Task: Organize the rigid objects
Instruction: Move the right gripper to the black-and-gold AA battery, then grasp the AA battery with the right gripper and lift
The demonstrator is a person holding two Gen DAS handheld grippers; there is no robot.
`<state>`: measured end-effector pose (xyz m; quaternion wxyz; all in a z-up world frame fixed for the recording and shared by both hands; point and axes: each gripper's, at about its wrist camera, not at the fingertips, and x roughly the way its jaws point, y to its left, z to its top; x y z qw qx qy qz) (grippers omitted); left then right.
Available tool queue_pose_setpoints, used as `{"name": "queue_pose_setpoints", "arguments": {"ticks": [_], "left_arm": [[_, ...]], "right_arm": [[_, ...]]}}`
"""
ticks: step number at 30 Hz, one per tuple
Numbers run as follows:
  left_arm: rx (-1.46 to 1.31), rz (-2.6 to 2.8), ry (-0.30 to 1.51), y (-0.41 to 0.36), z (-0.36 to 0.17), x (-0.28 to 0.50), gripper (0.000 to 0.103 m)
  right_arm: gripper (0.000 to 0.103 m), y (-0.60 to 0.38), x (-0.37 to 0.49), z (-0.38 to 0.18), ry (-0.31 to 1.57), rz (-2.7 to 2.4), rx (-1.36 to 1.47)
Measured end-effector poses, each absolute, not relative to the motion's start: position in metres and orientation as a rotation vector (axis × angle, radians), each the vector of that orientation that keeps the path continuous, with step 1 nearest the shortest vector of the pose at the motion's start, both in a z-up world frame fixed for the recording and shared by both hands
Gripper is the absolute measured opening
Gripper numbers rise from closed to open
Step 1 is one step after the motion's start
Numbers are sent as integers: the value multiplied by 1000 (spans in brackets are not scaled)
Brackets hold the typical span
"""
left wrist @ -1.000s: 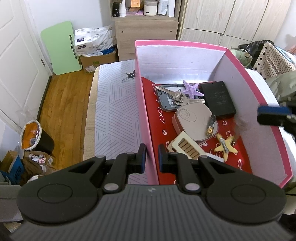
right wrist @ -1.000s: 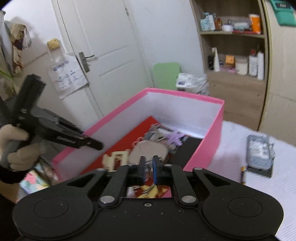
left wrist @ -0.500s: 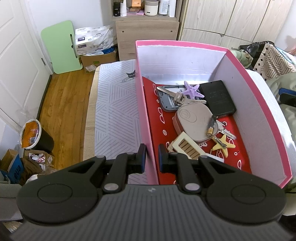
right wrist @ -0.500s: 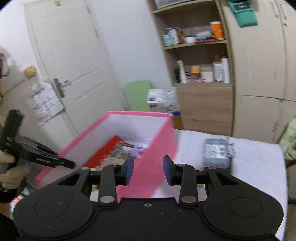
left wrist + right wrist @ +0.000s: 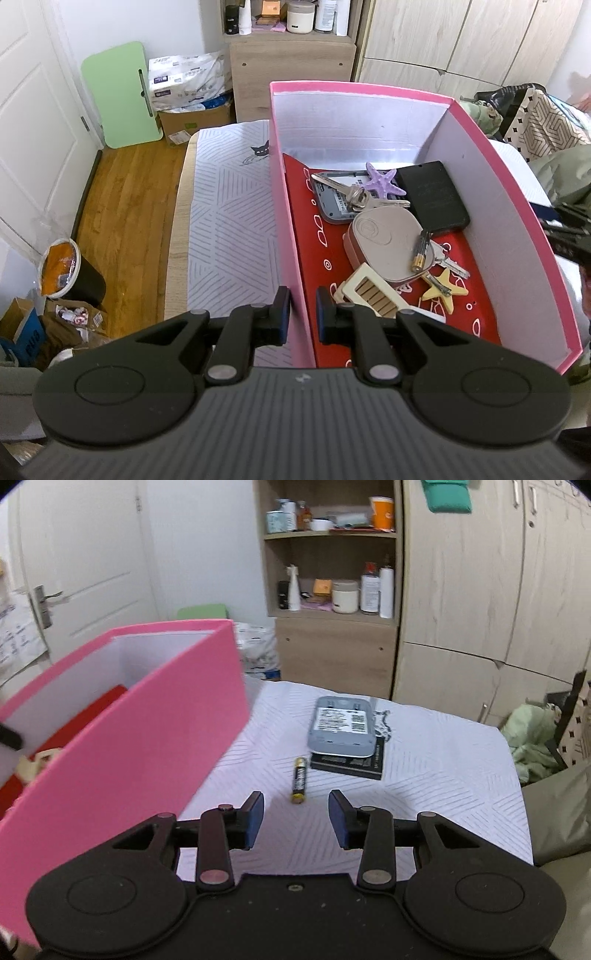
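My left gripper (image 5: 303,314) is shut on the near left wall of the pink box (image 5: 362,88). Inside the box lie keys (image 5: 354,194), a purple starfish (image 5: 382,181), a black case (image 5: 434,195), a taupe oval case (image 5: 384,240), a battery (image 5: 421,251) and a yellow starfish (image 5: 445,290). My right gripper (image 5: 296,814) hangs over the bed to the right of the pink box (image 5: 147,716). Its jaws are opening, with nothing between them. Just ahead of it, an AA battery (image 5: 299,780) lies on the cloth. Beyond that, a grey device (image 5: 341,726) rests on a flat black thing (image 5: 351,766).
The white patterned bedcover (image 5: 424,768) ends at a wooden wardrobe (image 5: 461,609) and open shelves with bottles (image 5: 332,590). Clothes (image 5: 528,731) are piled at the right. Left of the bed are wood floor, a bin (image 5: 70,269) and a green board (image 5: 122,92).
My right gripper swung out of the box to the right and down over the bed, and its jaws opened. A key now lies by the yellow starfish. The left gripper kept still.
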<state>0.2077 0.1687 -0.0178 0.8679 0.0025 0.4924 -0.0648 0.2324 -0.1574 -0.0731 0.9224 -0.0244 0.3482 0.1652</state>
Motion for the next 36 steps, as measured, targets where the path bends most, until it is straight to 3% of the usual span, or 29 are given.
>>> {"name": "queue_pose_setpoints", "arguments": {"ticks": [10, 11, 13, 27, 36], "left_arm": [[34, -128, 1018, 164, -19, 204, 12], [44, -126, 1016, 162, -19, 204, 12], [69, -122, 1011, 159, -19, 203, 12], [42, -117, 1008, 163, -19, 204, 12], [20, -124, 1009, 166, -20, 204, 12]], "right_arm": [[42, -144, 280, -88, 790, 296, -13], [28, -140, 280, -90, 793, 284, -39], [12, -136, 278, -95, 789, 263, -55], [11, -154, 253, -69, 772, 355, 149], [11, -135, 207, -6, 618, 478, 111]]}}
